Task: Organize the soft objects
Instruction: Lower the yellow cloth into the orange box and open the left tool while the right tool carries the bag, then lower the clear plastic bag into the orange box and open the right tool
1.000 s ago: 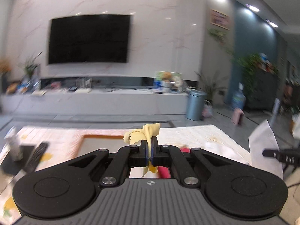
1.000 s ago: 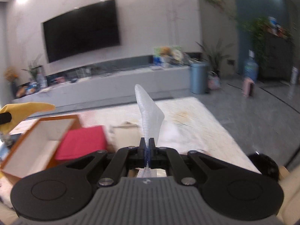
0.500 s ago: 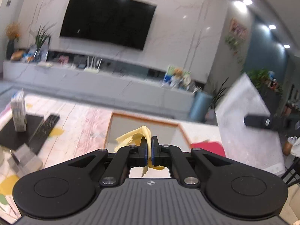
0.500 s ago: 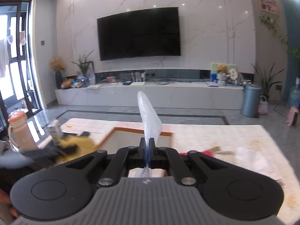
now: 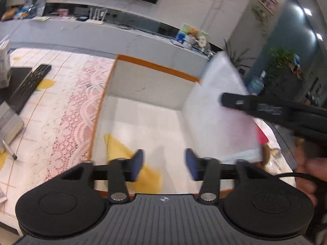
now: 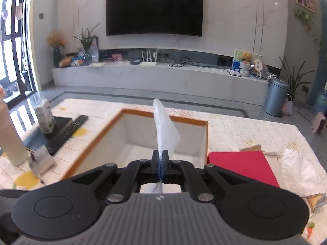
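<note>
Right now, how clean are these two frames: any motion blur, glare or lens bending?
Left wrist view: motion-smeared, the open left gripper, yellow cloth and white sheet all soft; box rim bowed by the fisheye. Right wrist view: sharp, right gripper crisp on that white sheet; ceiling spots glint on the wall, window overexposed at left.

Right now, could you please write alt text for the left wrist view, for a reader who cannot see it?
The open left gripper hangs over a white box with an orange rim, where a yellow cloth lies on the floor of the box. At right, the right gripper holds a white sheet at the box's edge.
</note>
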A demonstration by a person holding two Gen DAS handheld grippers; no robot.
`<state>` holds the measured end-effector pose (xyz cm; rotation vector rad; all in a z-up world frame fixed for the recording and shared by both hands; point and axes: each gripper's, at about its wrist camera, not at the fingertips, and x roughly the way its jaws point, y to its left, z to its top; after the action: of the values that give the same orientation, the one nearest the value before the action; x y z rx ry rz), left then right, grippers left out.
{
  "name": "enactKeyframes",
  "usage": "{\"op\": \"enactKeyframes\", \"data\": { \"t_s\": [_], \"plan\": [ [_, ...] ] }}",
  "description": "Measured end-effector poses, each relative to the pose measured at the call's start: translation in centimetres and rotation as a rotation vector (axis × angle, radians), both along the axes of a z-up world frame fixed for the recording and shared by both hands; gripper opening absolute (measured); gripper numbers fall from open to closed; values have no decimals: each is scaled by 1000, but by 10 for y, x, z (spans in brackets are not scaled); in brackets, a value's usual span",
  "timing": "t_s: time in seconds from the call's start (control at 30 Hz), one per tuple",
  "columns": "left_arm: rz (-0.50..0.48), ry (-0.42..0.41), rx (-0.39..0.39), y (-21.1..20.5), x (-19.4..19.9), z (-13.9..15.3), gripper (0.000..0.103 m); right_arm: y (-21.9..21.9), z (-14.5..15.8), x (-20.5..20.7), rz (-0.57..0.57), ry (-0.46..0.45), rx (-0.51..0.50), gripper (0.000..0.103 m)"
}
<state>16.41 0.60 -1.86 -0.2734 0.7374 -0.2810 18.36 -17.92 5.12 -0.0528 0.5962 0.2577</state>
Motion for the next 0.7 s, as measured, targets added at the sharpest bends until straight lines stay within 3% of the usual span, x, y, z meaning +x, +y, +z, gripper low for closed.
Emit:
{"op": "enactKeyframes", "data": {
  "t_s": [0.03,0.13,0.33,0.43,0.57,0.7],
  "plan": [
    [0,8,29,-4,-2,2,79,-2,-1,1,3,14,17,0],
    [29,5,86,-9,-10,13,79,-4,-5,1,8,23,37,0],
    [137,-47,33,21,-25,44,80,-6,-8,2,1,37,60,0],
    [242,-55,19,42,-30,55,81,-8,-1,1,9,34,146,0],
    [322,-57,76,57,-30,59,81,4,12,1,73,11,252,0],
    [367,-13,108,63,-23,52,81,21,7,13,120,66,377,0]
  ]
}}
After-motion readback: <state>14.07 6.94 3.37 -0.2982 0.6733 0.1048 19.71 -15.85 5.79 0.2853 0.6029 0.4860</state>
